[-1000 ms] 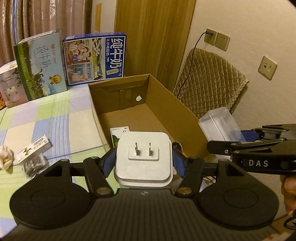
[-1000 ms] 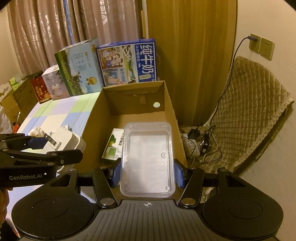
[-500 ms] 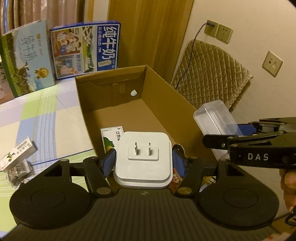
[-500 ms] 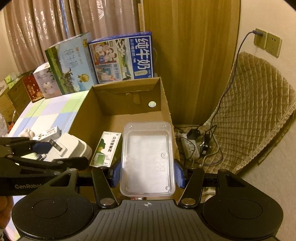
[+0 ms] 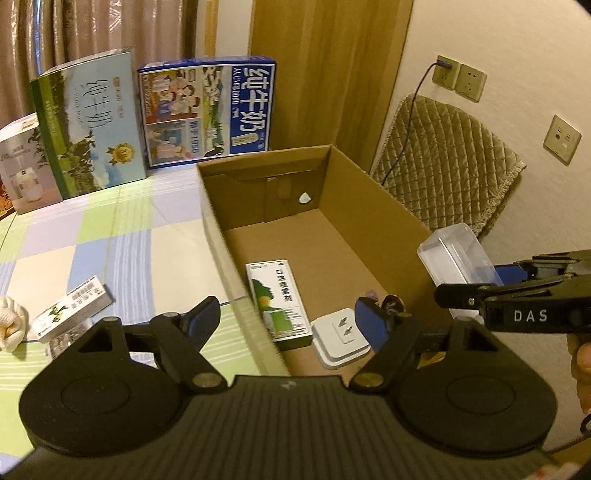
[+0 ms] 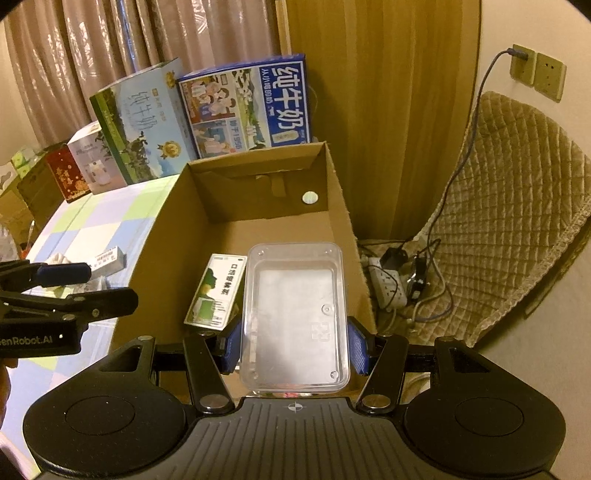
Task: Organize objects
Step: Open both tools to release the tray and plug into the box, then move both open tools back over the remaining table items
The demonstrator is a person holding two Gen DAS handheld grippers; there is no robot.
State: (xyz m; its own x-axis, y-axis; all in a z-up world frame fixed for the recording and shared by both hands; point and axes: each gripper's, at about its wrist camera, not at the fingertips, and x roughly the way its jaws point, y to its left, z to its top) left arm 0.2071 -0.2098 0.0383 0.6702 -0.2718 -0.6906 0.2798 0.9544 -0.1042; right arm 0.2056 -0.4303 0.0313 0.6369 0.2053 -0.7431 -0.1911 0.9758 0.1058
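While the left gripper [image 5: 288, 317] hangs with its jaws spread wide and nothing between them, a white plug adapter [image 5: 340, 343] lies prongs-up on the floor of the open cardboard box [image 5: 373, 206], at its near end. Just beside the adapter in the box lies a green-and-white medicine carton [image 5: 277, 300], flat on its back. The right gripper [image 6: 294, 347] is clamped on a clear plastic tray [image 6: 295, 317], held over the box's near right corner; through the tray the box floor shows only as a blur. Left of the box, on the checked tablecloth [image 5: 92, 236], rest a small white packet [image 5: 72, 308] and a pale knitted object [image 5: 9, 325], both well apart from the box wall. Behind the box stand a blue milk carton [image 5: 208, 110] and a green milk carton [image 5: 88, 118], upright against the curtain [image 5: 92, 29]. Right of the box, a quilted cushion [image 6: 517, 199] leans on the wall above a power strip [image 6: 386, 282] and tangled cables, with a cord running up to a wall socket [image 6: 522, 62].
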